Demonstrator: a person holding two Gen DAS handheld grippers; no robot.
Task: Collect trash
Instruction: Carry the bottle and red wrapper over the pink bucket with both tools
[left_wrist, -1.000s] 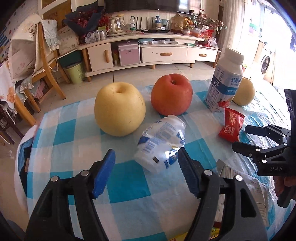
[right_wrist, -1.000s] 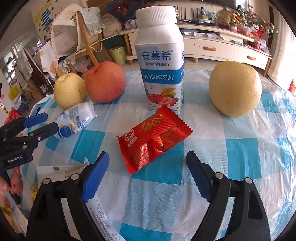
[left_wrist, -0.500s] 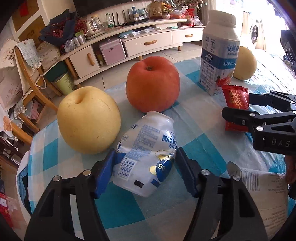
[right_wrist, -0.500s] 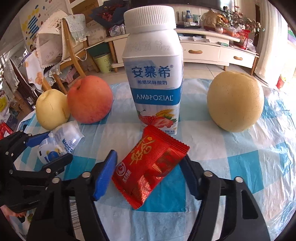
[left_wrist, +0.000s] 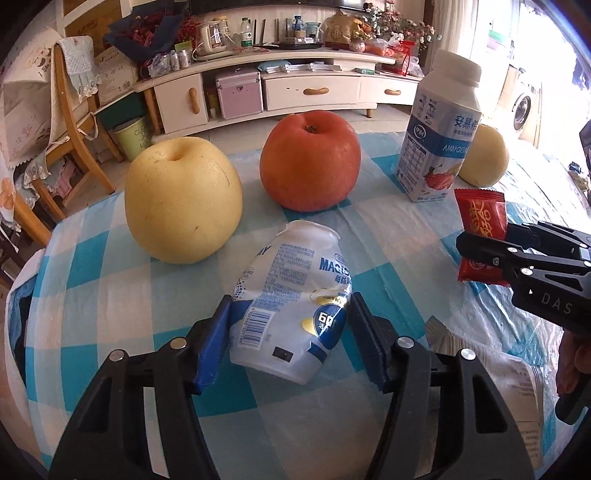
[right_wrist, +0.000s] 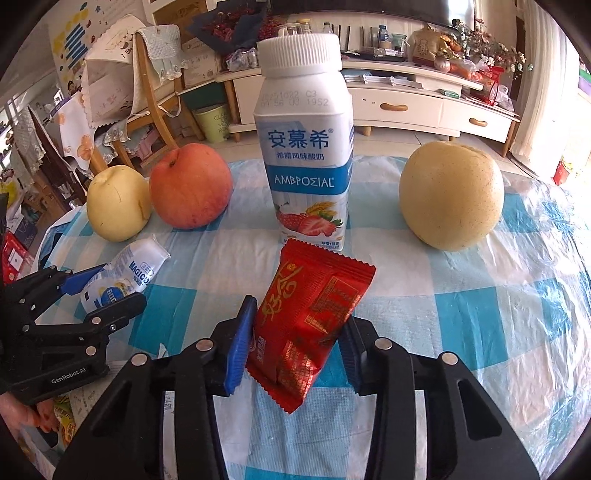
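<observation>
My left gripper (left_wrist: 291, 325) is shut on a crushed white and blue plastic bottle (left_wrist: 295, 295) that lies on the blue checked tablecloth (left_wrist: 110, 295); the bottle also shows in the right wrist view (right_wrist: 125, 273). My right gripper (right_wrist: 295, 332) is shut on a red snack wrapper (right_wrist: 310, 317), which looks tilted up off the cloth. The wrapper also shows at the right of the left wrist view (left_wrist: 480, 221), held in the right gripper (left_wrist: 480, 247). The left gripper also shows at the left of the right wrist view (right_wrist: 99, 291).
On the table stand a yogurt drink bottle (right_wrist: 306, 147), a red apple (left_wrist: 310, 158), a yellow pear (left_wrist: 181, 199) and a second pear (right_wrist: 450, 195). A crumpled paper wrapper (left_wrist: 498, 369) lies between the grippers. A wooden chair (left_wrist: 70, 122) and a cabinet (left_wrist: 277, 85) stand beyond.
Both grippers moved forward and closed: the left one onto the crushed bottle, the right one onto the red wrapper, which now stands tilted up.
</observation>
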